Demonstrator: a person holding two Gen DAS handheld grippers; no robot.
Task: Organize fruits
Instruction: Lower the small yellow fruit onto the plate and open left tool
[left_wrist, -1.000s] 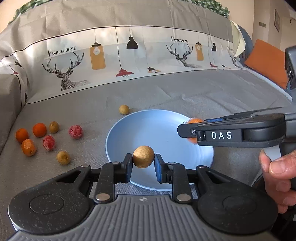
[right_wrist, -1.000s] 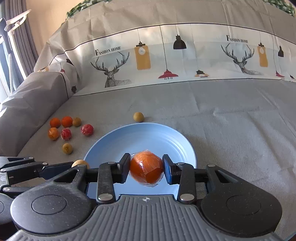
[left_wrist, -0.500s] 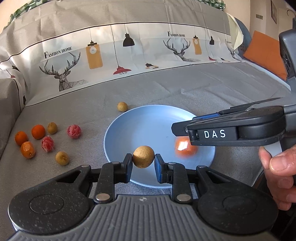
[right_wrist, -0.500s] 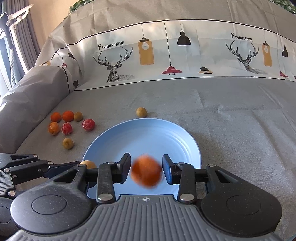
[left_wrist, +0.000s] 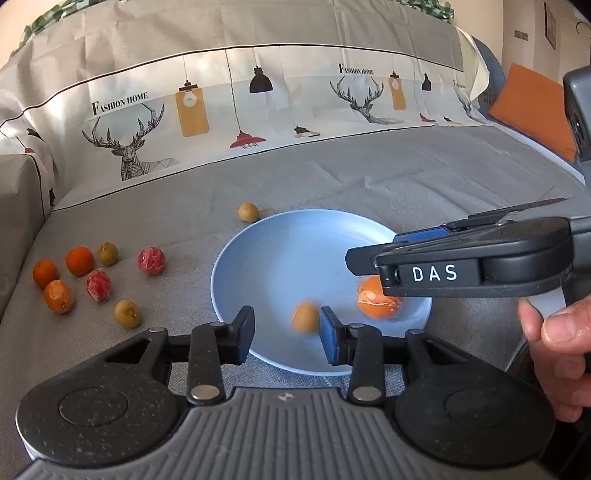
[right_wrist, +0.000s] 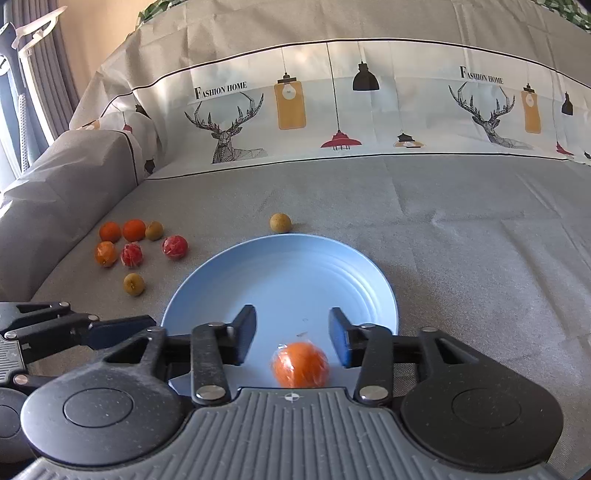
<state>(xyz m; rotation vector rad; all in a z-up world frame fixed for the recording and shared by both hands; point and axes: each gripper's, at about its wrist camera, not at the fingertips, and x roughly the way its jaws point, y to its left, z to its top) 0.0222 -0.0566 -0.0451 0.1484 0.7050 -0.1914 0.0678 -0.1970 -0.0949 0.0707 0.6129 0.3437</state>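
A blurred tan fruit (left_wrist: 305, 316) shows between the spread fingers of the left tool (left_wrist: 287, 334), nearer the right-hand finger and gripped by neither, over the near part of the blue plate (left_wrist: 280, 251); only the left wrist view shows it. The wrapped orange fruit (right_wrist: 300, 364) lies on the plate's near rim area, below and between the parted fingers of the right tool (right_wrist: 292, 334), which touch nothing. The left view shows the same orange fruit partly hidden behind the right tool's side, marked DAS, with the person's right hand (left_wrist: 557, 354) on its handle. Just beyond the plate's far edge sits a single brown fruit (right_wrist: 280, 223). Well to the left on the grey cover (right_wrist: 461, 251) lies a cluster of loose fruits (right_wrist: 133, 247), orange, red and brown. The right view alone shows the curtain (right_wrist: 33, 74) at far left.
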